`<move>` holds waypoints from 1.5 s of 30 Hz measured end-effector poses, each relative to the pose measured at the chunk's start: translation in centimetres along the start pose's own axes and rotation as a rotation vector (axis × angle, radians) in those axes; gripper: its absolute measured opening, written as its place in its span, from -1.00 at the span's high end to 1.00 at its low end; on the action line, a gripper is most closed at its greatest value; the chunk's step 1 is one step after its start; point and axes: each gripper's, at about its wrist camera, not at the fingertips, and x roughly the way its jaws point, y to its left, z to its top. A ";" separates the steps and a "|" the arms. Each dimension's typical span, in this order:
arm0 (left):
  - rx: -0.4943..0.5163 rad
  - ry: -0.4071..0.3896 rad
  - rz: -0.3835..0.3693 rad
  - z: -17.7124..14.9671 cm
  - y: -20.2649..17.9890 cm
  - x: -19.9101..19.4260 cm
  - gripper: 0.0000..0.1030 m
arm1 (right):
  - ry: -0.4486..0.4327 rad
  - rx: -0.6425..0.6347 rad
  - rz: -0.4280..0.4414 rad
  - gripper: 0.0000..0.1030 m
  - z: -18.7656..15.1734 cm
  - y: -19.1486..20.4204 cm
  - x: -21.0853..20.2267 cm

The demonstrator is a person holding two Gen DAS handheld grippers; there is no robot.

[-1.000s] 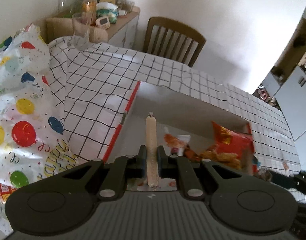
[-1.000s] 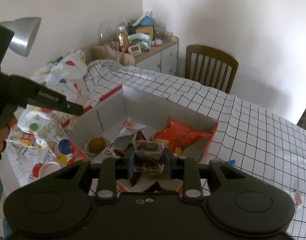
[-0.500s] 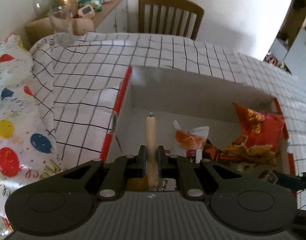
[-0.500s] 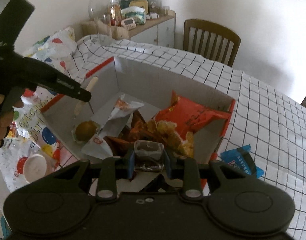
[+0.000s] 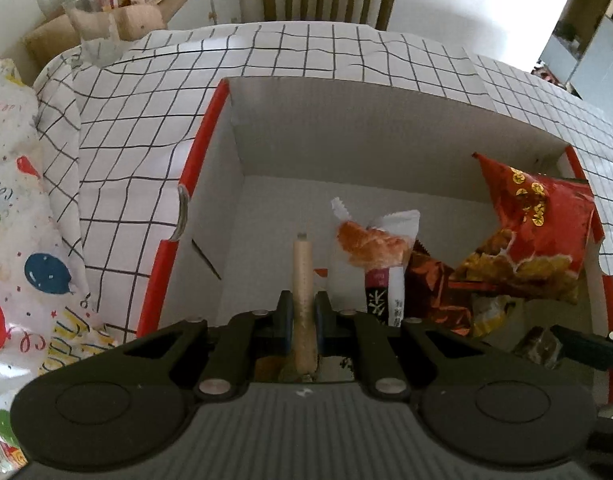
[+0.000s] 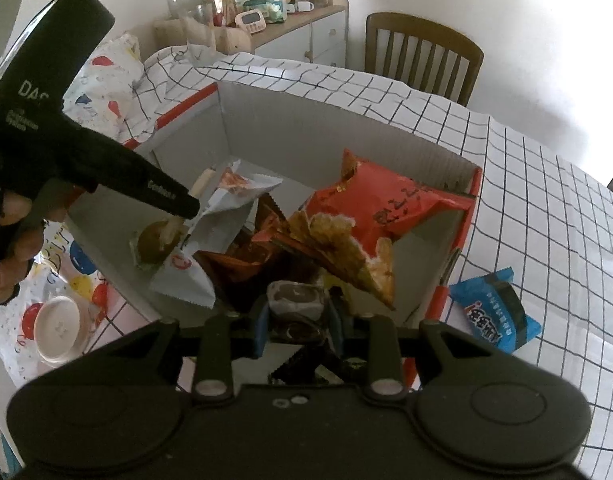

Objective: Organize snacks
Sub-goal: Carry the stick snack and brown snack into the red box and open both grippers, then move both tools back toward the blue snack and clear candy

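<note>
A white cardboard box with red edges lies open on the checked tablecloth. My left gripper is shut on a thin beige sausage stick, held low over the box's left part. In the box lie a red chip bag, a white pastry packet and dark red wrappers. My right gripper is shut on a small dark snack in clear wrap, over the box's near right corner. In the right wrist view the left gripper hangs above a round brown snack.
A blue snack packet lies on the cloth right of the box. A balloon-print bag and a small white cup sit to the left. A wooden chair and a cluttered sideboard stand behind the table.
Both grippers have sunk toward the box, each still holding its snack. The left one has moved from the box's left edge to over its floor and rolled slightly.
</note>
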 end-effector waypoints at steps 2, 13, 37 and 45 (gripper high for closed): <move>-0.010 0.010 -0.010 -0.1 0.1 0.0 0.79 | 0.005 0.007 0.008 0.40 -0.1 0.0 0.1; -0.057 -0.010 -0.031 -1.1 0.6 -2.1 0.69 | -0.018 0.037 0.037 0.16 -0.3 -0.4 -1.2; -0.003 -0.262 -0.164 -3.4 -2.7 -12.5 -0.49 | -0.199 0.043 0.056 -0.69 -1.0 -0.7 -10.6; 0.014 -0.351 -0.261 -4.2 -5.3 -15.0 -0.69 | -0.277 0.073 0.052 -0.93 -2.6 -2.7 -14.6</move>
